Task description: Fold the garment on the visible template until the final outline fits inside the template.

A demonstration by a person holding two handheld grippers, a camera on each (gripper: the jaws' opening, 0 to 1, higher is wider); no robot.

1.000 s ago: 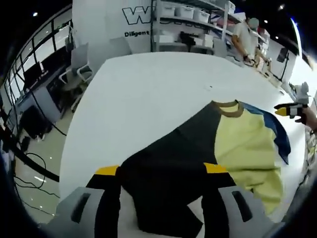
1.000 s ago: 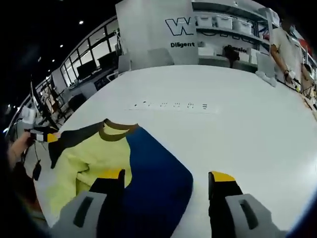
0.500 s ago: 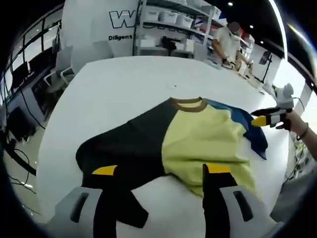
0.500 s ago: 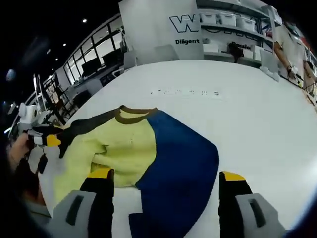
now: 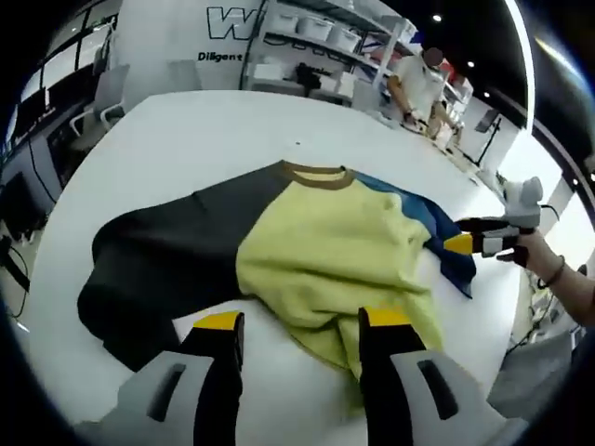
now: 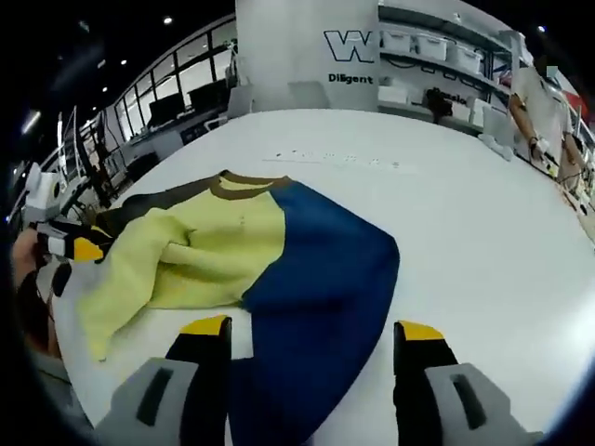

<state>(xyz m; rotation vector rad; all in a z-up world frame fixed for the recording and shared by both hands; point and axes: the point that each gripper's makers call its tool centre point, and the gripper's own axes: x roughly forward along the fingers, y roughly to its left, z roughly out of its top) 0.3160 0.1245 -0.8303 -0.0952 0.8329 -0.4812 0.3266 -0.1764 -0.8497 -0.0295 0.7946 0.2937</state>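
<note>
Shirt: one, lying spread on the white table, partly rumpled. Three colour panels: black on one side, yellow in the middle, blue on the other. Brown collar on the far edge from both cameras. The yellow panel is bunched in loose folds, and in the left gripper view it overlaps the blue. In the right gripper view the blue panel lies flat, reaching down between that gripper's jaws.

Left gripper: jaws parted, holding nothing, yellow tips over the shirt's near edge; whether they touch the cloth cannot be told. Seen from the right gripper view, it sits at the shirt's black and yellow side, held in a hand.

Right gripper: jaws parted, holding nothing, above the near end of the blue panel. Seen from the left gripper view, its yellow tip is at the blue edge, held in a hand.

Surroundings: shelving with white bins beyond the table; a person stands at the far end; a white wall panel with lettering.
</note>
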